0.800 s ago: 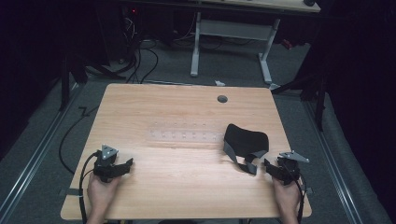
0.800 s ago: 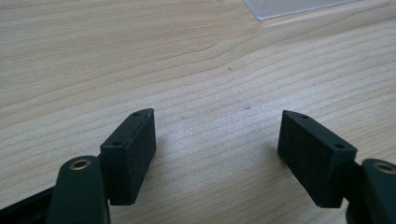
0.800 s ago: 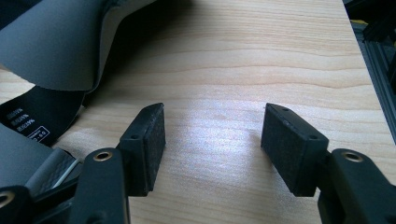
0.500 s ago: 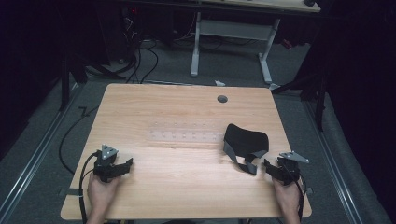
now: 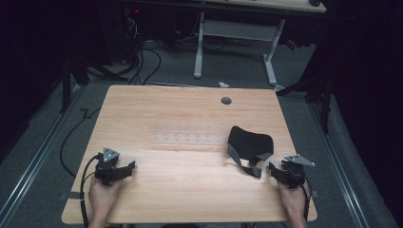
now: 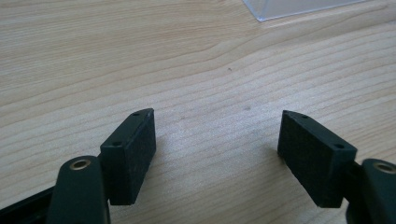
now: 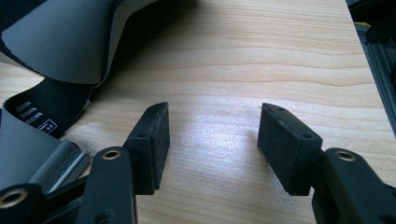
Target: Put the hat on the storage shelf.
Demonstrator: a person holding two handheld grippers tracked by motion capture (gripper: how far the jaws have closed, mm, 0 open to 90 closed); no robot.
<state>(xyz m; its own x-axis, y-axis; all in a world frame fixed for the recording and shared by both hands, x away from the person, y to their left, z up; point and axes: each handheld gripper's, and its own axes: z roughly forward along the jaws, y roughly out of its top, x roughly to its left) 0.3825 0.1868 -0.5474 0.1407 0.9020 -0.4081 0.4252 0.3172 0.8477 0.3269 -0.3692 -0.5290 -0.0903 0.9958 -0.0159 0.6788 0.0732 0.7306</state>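
Right gripper point(image 5: 280, 172) sits at the desk's point(image 5: 190, 190) near right edge, fingers point(image 7: 152, 144) spread apart with bare wood between them, gripping nothing. The black eye mask point(image 5: 249, 142) with its grey strap point(image 5: 247, 164) lies just up and left of it; in the right gripper view the strap's end is close beside the left finger, not touching. Left gripper point(image 5: 122, 170) is well apart at near left, fingers point(image 6: 130, 154) also apart and empty. Farther out, a clear plastic tray point(image 5: 187, 137) lies mid-desk. Likely a right-hand reach, up-left to the strap.
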